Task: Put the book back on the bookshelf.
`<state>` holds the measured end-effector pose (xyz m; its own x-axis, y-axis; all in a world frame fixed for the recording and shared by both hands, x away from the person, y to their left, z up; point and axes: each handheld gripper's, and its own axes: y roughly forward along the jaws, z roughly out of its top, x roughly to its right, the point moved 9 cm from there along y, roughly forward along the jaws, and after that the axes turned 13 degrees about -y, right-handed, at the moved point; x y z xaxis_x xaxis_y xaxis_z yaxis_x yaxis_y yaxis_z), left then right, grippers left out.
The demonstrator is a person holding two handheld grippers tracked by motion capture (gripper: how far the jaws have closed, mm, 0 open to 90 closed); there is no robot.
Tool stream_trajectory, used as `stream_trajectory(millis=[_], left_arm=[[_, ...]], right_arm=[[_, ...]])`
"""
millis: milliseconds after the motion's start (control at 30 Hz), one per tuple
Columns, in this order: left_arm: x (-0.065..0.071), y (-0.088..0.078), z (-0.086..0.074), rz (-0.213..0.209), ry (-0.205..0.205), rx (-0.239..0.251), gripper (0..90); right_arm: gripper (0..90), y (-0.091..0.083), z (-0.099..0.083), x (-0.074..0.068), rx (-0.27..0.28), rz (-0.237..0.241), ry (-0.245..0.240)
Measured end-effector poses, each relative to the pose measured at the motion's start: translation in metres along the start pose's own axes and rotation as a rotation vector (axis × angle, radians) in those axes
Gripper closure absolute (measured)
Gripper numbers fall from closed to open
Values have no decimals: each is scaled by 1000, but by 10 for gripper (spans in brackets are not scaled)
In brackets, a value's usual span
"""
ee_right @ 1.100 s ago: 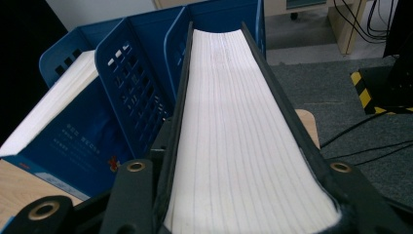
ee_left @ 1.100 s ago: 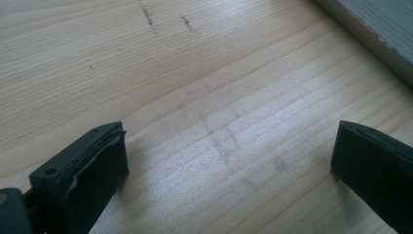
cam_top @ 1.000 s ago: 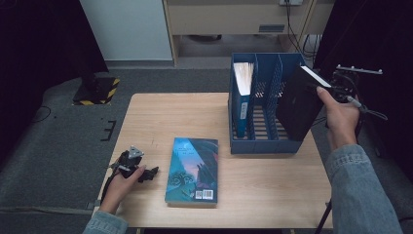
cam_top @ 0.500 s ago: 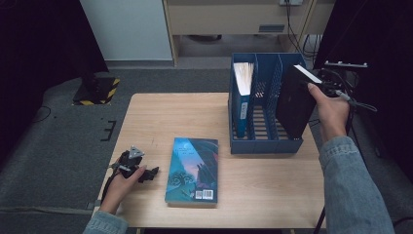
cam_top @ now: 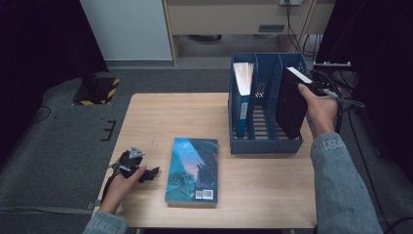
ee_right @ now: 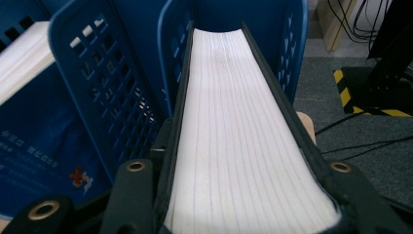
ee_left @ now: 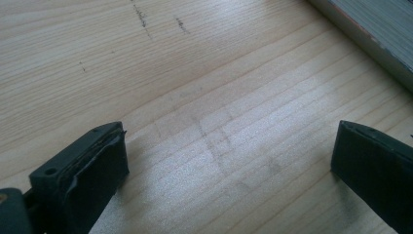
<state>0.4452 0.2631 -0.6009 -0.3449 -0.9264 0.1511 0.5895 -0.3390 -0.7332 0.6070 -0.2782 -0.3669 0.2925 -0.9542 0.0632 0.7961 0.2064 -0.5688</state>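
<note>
Black-covered book point(cam_top: 291, 105) stands upright and a little tilted in the rightmost slot of the blue file rack point(cam_top: 265, 144), at about 2 o'clock on the surface point(cam_top: 146, 117). Right gripper point(cam_top: 319, 87) has its fingers point(ee_right: 131, 190) clamped across the book's thickness, white page edges between them. Left gripper point(cam_top: 146, 173) rests at 8 o'clock, fingers point(ee_left: 83, 170) spread wide over bare wood, just beside a blue paperback point(cam_top: 192, 170) lying flat.

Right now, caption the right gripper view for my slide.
Right gripper clamps a thick black-covered book entering the blue perforated plastic file rack.
</note>
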Motion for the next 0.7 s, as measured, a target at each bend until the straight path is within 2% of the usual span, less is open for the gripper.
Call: stream_trajectory(millis=[267, 367, 500, 700], left_arm=[[1, 0, 0, -3, 4, 0, 0], [1, 0, 0, -3, 4, 0, 0], [1, 0, 0, -4, 5, 1, 0], [2, 1, 0, -5, 3, 1, 0]], right_arm=[[527, 10, -1, 2, 4, 0, 14], [527, 13, -3, 1, 6, -2, 2], [527, 22, -10, -1, -12, -12, -4], [527, 30, -19, -2, -10, -14, 4]])
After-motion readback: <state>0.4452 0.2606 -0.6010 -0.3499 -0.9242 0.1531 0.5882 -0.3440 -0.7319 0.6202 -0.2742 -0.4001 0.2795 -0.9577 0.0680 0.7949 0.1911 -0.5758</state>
